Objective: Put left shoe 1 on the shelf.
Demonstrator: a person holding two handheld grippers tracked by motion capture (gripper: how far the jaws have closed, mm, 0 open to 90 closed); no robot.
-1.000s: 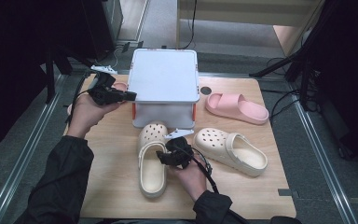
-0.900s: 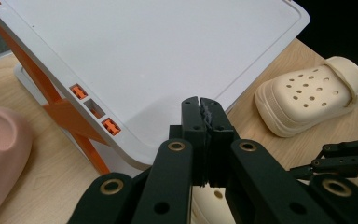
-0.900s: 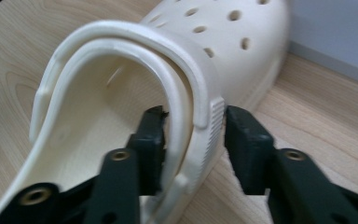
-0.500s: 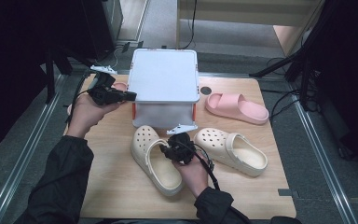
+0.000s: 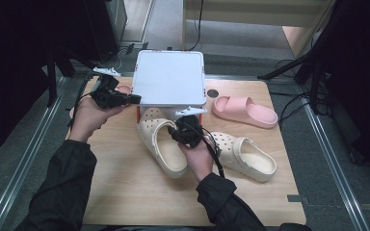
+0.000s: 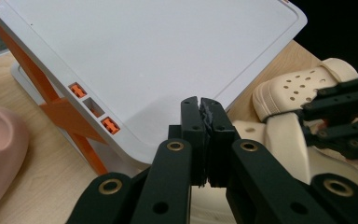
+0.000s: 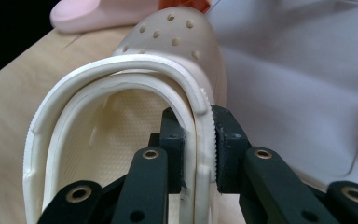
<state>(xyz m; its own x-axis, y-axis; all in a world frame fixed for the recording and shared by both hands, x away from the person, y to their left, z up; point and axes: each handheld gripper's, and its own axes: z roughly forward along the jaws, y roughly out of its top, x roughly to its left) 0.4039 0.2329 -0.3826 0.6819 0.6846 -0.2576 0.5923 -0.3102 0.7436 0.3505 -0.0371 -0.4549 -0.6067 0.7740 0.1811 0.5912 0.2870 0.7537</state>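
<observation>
The right gripper (image 5: 187,136) pinches the side wall of a cream perforated foam clog (image 5: 163,144) by the white lidded plastic storage box with orange latches (image 5: 169,77), whose contents are hidden; the left gripper (image 5: 134,98), jaws together and empty, rests at the box's edge

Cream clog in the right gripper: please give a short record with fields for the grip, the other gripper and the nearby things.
held thing: cream clog
grip: right gripper shut on its side wall, having just closed
left gripper: shut, holds nothing
rack: white shelf, orange legs, clog toe beside it
other shoes: second cream clog, pink slide
surface: wooden table
</observation>
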